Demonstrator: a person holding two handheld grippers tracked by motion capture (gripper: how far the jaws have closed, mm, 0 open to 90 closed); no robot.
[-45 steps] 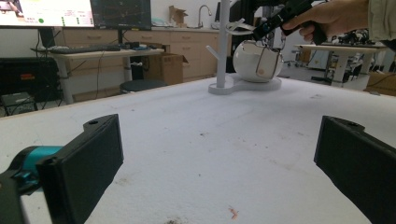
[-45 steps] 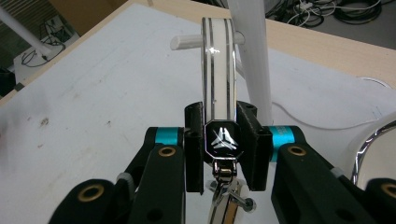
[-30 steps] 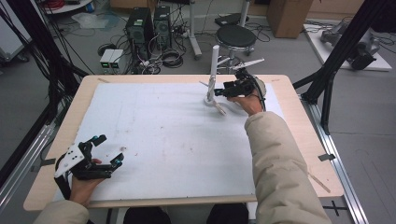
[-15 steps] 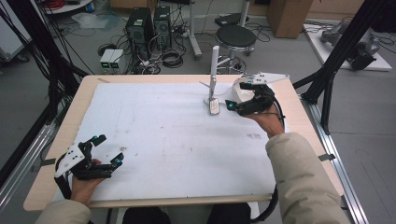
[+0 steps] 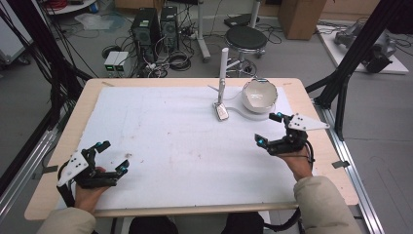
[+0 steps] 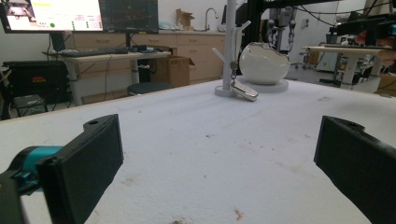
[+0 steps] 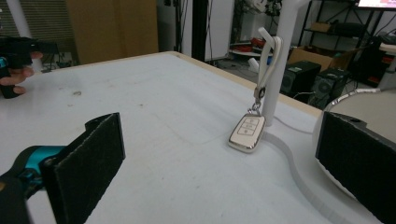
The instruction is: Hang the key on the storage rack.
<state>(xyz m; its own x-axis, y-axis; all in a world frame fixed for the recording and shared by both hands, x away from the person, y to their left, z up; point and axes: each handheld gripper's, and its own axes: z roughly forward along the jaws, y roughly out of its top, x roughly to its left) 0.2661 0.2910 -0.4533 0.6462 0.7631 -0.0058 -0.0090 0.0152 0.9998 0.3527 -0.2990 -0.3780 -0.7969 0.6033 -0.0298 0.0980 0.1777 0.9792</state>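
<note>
We are seeing the key fob (image 5: 221, 111) hanging from the stand (image 5: 223, 66) near the tabletop's far edge, probably resting; right gripper (image 5: 267, 128) and left gripper (image 5: 112, 157) gaping wide, empty.

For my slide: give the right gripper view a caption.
Open right gripper faces a car key hanging by its strap from a white stand.

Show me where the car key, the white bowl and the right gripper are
car key (image 7: 247, 133), right gripper view, on the middle of its button face.
white bowl (image 5: 259, 95), high view, on its inner wall.
right gripper (image 5: 270, 128), high view, midway between its two fingertips, jaws wide apart.
</note>
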